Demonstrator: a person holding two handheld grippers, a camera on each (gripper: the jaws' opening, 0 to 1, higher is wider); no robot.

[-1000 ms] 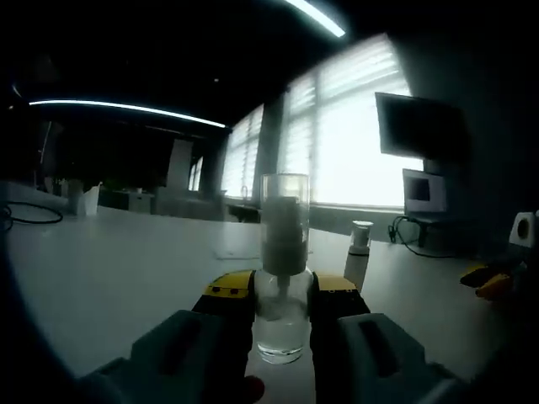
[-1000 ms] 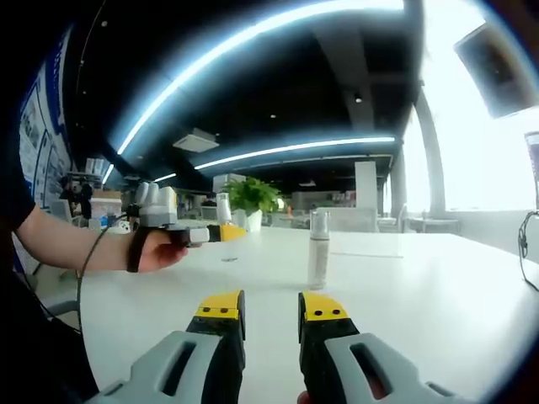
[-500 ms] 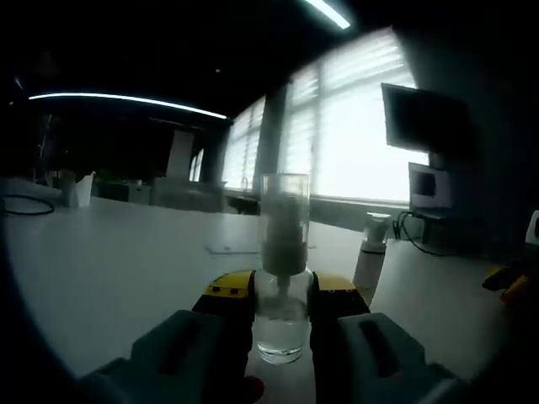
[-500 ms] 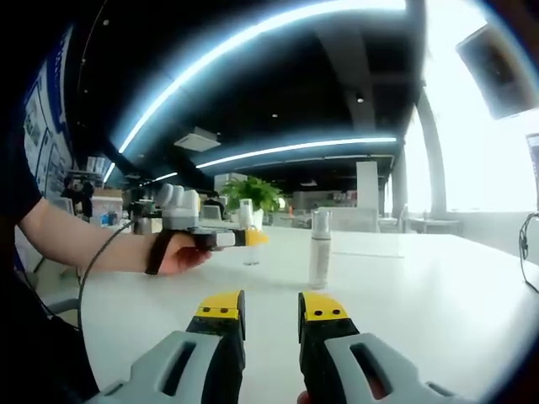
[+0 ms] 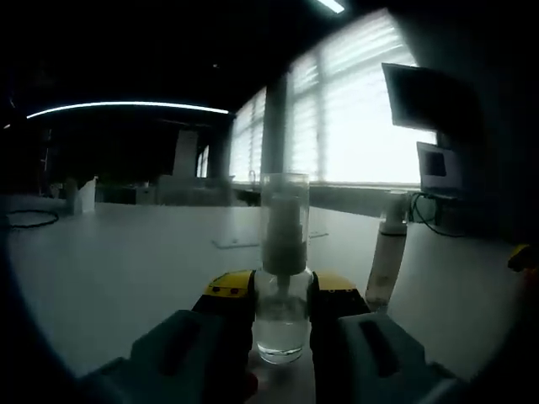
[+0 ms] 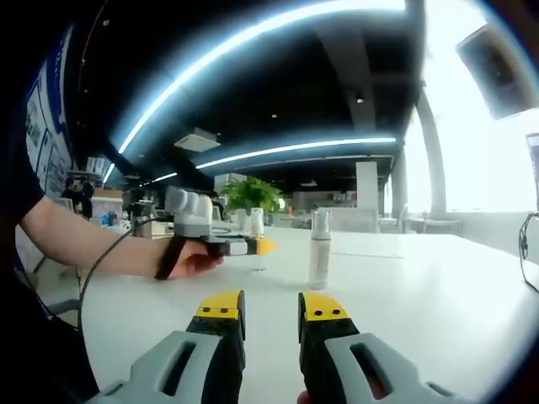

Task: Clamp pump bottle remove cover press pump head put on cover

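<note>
A small clear pump bottle (image 5: 280,316) with a clear cover (image 5: 285,210) over its pump head stands upright between my left gripper's (image 5: 282,290) yellow-tipped jaws, which are shut on its body. The right gripper view shows that left gripper (image 6: 259,246), in a person's hand (image 6: 189,263), holding the bottle (image 6: 257,221) just above the white table (image 6: 421,286). My right gripper (image 6: 271,313) hangs low over the table, open, with nothing between its jaws. It is nearer to me than the bottle and apart from it.
A taller white bottle (image 6: 318,248) stands on the table just right of the held one, also the white bottle (image 5: 387,265) in the left gripper view. A monitor (image 5: 425,101) and bright windows are behind. A potted plant (image 6: 248,195) stands far back.
The left gripper has carried the clear bottle rightward, closer to the standing white bottle. My right gripper has stayed still.
</note>
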